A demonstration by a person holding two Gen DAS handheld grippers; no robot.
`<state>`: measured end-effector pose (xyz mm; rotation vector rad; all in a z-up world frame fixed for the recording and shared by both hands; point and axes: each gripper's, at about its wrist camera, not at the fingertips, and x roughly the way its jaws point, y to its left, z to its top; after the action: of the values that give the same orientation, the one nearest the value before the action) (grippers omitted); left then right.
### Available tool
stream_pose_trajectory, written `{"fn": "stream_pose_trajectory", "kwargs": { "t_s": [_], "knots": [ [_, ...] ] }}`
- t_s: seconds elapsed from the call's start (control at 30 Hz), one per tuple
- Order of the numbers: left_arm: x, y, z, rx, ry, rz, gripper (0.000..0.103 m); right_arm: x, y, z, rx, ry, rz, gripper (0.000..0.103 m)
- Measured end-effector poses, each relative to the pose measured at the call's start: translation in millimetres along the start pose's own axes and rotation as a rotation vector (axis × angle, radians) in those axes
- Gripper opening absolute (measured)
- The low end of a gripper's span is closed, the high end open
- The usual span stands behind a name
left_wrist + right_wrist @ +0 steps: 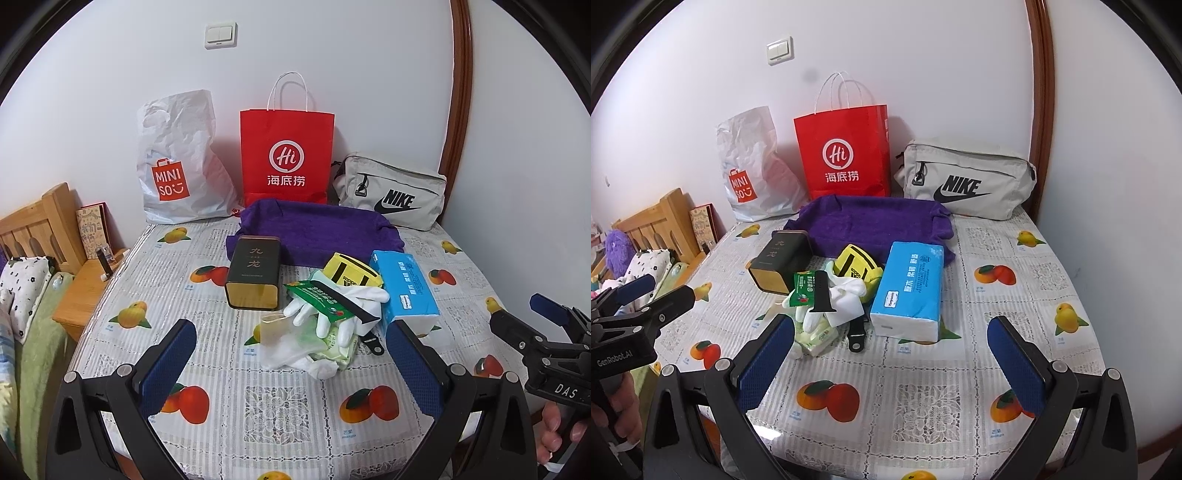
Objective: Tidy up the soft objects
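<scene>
Nothing is sorted yet: both tongs, left [291, 354] and right [892, 354], hover wide and empty near the pile, so next comes picking the gloves [332, 310].

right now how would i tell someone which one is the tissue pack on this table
Start at the red paper bag against the wall and come forward over the purple towel. Just past its right front corner lies the tissue pack, a bright blue soft rectangular block with white ends, the only blue item beside the pile of white gloves.
</scene>
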<state>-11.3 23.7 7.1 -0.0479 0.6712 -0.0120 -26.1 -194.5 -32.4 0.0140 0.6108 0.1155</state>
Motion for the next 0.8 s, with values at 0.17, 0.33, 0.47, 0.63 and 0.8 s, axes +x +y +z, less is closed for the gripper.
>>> {"fn": "stream_pose_trajectory", "kwargs": {
  "t_s": [0.17, 0.33, 0.47, 0.63, 0.8],
  "knots": [
    [0.1, -0.5, -1.0, -0.001, 0.0, -0.002, 0.103, -1.9, 0.1, -0.9, 0.002, -0.005, -0.001, 0.103],
    [-1.2, 0.4, 0.8, 0.005, -0.001, -0.001, 0.103, -2.3, 0.4, -0.3, 0.0, -0.004, -0.004, 0.103],
    [-1.9, -0.6, 0.0, 0.004, -0.002, -0.001, 0.103, -2.8, 1.4, -0.2, -0.001, -0.003, -0.002, 0.103],
    [-2.3, 0.0, 0.0, 0.002, -0.001, 0.002, 0.103, -3.0, 3.1, -0.8, -0.006, -0.004, -0.002, 0.103],
    [-2.7, -1.2, 0.1, 0.003, -0.001, 0.002, 0.103, -3.0, 4.1, -0.7, -0.008, -0.005, -0.001, 0.103]
  ]
}}
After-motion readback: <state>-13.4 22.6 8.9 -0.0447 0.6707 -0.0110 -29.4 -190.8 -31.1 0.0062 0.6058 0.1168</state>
